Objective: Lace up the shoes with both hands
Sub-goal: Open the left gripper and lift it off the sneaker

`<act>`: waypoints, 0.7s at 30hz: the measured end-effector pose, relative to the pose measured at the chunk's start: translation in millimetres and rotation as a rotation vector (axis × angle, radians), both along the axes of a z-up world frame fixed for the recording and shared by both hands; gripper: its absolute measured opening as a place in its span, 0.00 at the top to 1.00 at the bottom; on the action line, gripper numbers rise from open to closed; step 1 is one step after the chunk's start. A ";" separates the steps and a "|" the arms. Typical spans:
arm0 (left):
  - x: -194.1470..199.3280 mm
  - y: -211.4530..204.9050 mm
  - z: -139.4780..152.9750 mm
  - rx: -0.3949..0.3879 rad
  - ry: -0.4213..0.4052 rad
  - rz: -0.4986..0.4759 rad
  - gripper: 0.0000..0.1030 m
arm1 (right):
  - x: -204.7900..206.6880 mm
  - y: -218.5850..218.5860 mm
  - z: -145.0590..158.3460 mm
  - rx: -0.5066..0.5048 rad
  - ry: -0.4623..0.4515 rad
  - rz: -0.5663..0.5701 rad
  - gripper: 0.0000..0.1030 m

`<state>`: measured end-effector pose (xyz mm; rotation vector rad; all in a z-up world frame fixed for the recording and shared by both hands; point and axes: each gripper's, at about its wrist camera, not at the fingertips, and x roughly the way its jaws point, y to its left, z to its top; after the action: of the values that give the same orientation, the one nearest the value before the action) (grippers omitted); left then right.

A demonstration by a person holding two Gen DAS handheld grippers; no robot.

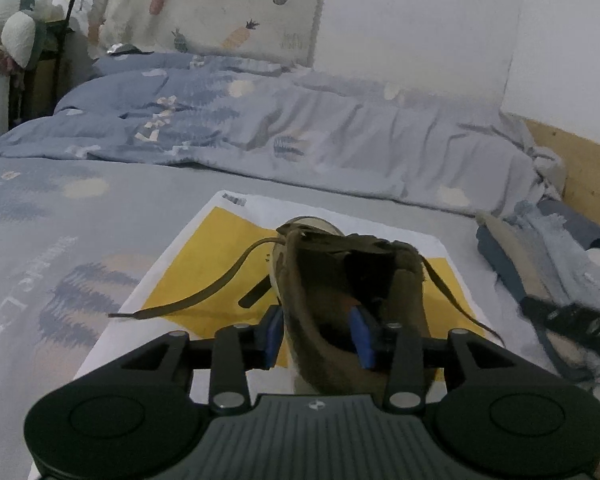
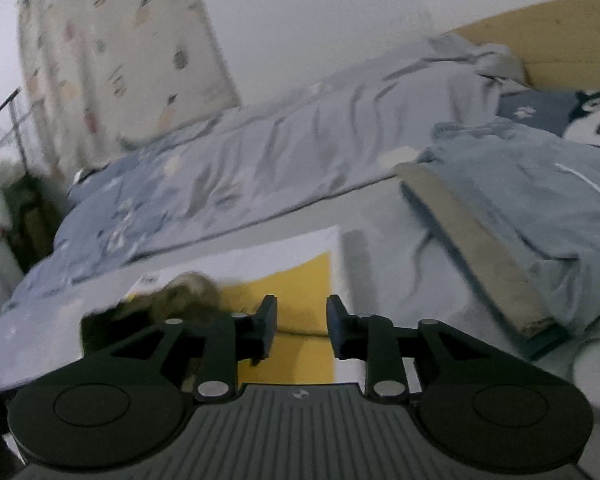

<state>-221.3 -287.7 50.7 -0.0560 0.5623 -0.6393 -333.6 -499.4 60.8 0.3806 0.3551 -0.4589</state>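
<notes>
Evidently the left gripper (image 1: 317,338) pinches the olive shoe's (image 1: 332,288) near heel wall, likely steadying it on the yellow paper (image 1: 204,240); loose laces (image 1: 204,292) trail sideways; the right gripper (image 2: 302,330) hangs spread, empty.

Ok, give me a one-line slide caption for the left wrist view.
Left gripper clamps the heel of a brown shoe on a yellow-and-white sheet, laces trailing loose.

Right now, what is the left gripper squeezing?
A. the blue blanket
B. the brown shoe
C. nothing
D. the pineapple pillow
B: in the left wrist view the left gripper has its blue pads on either side of the brown shoe, which stands on the yellow and white paper.
</notes>
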 end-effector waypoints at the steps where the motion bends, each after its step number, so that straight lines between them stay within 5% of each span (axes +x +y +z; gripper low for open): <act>1: -3.9 3.9 0.9 -0.008 -0.007 -0.001 0.64 | 0.8 6.1 -0.8 -0.007 0.006 0.019 0.72; 13: -28.5 33.8 -0.2 0.025 -0.062 -0.005 0.64 | -6.2 52.7 -8.7 -0.036 0.041 0.088 0.71; 21: -10.6 75.2 7.4 0.038 -0.134 0.076 0.64 | -0.2 106.9 21.4 -0.133 -0.138 0.173 0.70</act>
<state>-231.9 -212.6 58.1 0.0018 0.4406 -0.5541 -333.9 -392.5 82.1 0.2482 0.2201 -0.2835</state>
